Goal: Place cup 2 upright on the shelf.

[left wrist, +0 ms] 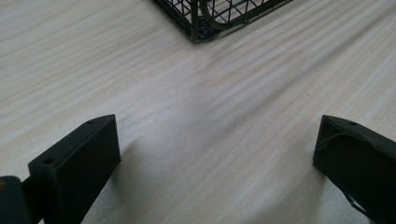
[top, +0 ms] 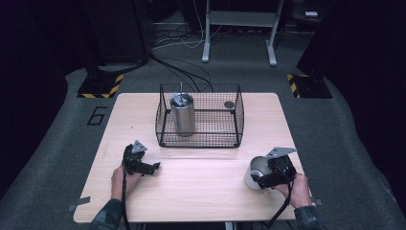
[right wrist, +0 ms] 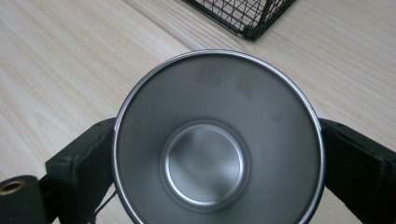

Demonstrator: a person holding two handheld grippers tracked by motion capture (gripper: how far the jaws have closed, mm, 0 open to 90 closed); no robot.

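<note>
On a wooden table point(top: 201, 191), the right gripper point(top: 268, 176) pinches a steel cup point(right wrist: 217, 140) between its jaws. The left gripper point(top: 151, 167) rests empty, jaws spread, near a wire basket point(top: 201, 139).

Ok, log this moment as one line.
right gripper: shut on steel cup | left gripper: open, over table | wire basket: holds steel tumbler
</note>
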